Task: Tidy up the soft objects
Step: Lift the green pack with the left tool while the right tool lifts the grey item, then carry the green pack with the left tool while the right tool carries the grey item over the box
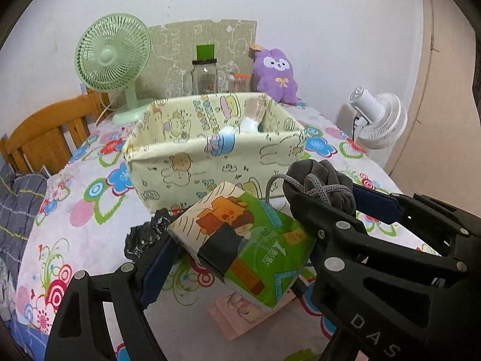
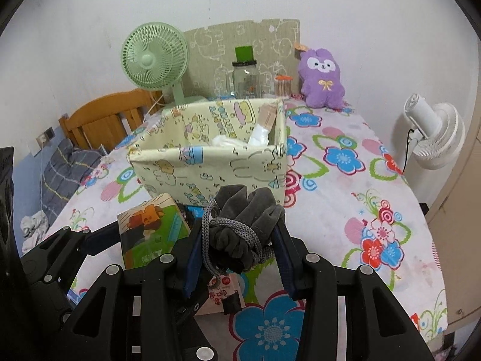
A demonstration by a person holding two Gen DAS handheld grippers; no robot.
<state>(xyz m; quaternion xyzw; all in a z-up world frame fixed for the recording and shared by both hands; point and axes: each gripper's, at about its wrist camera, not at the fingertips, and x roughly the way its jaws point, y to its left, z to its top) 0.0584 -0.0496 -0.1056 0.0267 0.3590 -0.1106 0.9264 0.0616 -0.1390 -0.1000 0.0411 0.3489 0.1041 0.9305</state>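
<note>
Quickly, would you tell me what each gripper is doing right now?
Left gripper: shut on the tissue pack.
Right gripper: shut on the grey drawstring pouch.

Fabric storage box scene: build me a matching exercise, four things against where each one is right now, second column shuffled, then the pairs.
Things:
1. tissue pack
2. grey drawstring pouch
3. purple plush toy
4. glass jar

Places:
A. against the wall, right of the jar
B. gripped in the right claw
C. behind the fabric storage box, in front of the cardboard
D. gripped in the left claw

Pairs: 1-D, 2-B, 3-A, 4-C
</note>
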